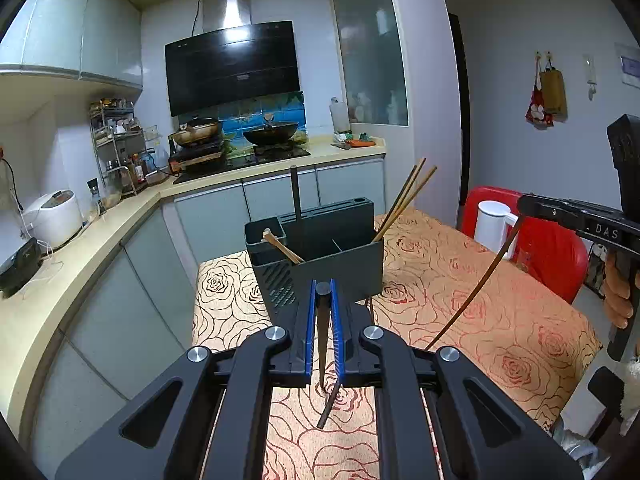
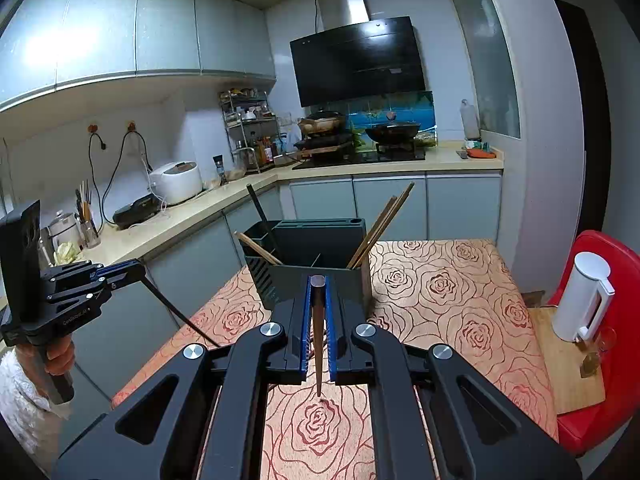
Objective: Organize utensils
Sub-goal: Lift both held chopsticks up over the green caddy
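- A black chopstick (image 1: 325,344) hangs tip-down, pinched near its top between the blue pads of the left gripper (image 1: 323,292), above the rose-patterned tablecloth (image 1: 500,320).
- A brown chopstick (image 2: 318,340) hangs the same way in the right gripper (image 2: 318,284), its jaws pressed tight on the stick's upper end, the tip clear of the cloth.
- Just beyond both grippers stands the dark holder (image 1: 320,256), a divided caddy near the table's far edge.
- Already in it: a black chopstick (image 1: 296,196) upright toward the back left, a pale stick (image 1: 282,246) leaning in the left section, and brown chopsticks (image 1: 404,196) fanned out of the right corner.
- To the right, a white kettle (image 2: 580,300) sits on a wooden board over a red chair (image 2: 592,432); behind, the kitchen counter carries a rice cooker (image 2: 176,182) and woks on the stove.
- Risk, as judged: each stick is held only at its top, so it may swing or twist in the pads on the way to the holder.
- A long hanging tip could catch the holder's front wall or a divider and tip the caddy, or be levered out of the grip.
- The leaning sticks crowd the openings; a stick lowered among them could knock one out.
- With both grippers side by side, the two could also collide over the same slot.
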A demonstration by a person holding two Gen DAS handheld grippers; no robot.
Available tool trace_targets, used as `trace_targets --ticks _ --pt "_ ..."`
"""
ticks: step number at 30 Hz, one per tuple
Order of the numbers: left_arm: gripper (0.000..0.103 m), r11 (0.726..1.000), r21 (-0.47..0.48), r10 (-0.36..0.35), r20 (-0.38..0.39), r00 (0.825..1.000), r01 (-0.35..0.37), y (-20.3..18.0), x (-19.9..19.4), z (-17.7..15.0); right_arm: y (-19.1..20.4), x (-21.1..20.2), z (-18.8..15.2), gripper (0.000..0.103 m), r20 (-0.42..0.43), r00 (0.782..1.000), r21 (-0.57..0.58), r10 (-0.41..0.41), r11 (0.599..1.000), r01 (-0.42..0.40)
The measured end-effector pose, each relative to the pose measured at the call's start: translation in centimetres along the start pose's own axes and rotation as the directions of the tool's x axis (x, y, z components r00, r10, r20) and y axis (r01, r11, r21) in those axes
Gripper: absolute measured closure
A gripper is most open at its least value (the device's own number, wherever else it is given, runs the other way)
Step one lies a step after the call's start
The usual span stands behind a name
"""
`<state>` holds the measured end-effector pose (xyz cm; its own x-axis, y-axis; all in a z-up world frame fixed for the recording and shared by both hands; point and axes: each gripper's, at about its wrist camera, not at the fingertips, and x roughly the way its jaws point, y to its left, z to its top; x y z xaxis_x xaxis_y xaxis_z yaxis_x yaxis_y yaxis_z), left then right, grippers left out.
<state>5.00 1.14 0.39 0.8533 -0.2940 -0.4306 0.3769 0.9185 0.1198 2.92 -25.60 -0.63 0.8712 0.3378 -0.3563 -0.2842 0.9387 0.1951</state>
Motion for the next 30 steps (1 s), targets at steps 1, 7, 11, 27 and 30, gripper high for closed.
trace_targets --ticks 1,7,11,27,30 --pt "0.096 1.000 -0.004 -0.001 0.002 1.000 0.001 0.1 0.0 0.1 0.0 0.0 0.1 0.096 0.000 1.000 0.003 0.003 1.000 -0.003" --pt "0.096 1.000 -0.008 0.012 0.000 1.000 -0.012 0.5 -0.2 0.8 -0.2 -0.1 1.0 0.096 0.007 1.000 0.013 0.006 1.000 -0.006" --pt "0.096 1.000 -0.009 0.011 0.000 1.000 -0.011 0.6 -0.2 1.3 -0.2 -0.1 1.6 0.096 0.009 1.000 0.018 0.012 1.000 -0.012" --pt "0.096 1.000 0.009 -0.026 0.030 0.999 0.026 -0.2 0.1 6.5 -0.3 -0.1 5.0 0.096 0.044 0.999 0.004 0.012 1.000 -0.012" --pt "0.096 0.999 0.008 -0.037 0.048 0.998 0.036 -0.4 0.2 8.1 -0.2 -0.2 6.0 0.096 0.061 0.998 -0.010 0.004 1.000 -0.003"
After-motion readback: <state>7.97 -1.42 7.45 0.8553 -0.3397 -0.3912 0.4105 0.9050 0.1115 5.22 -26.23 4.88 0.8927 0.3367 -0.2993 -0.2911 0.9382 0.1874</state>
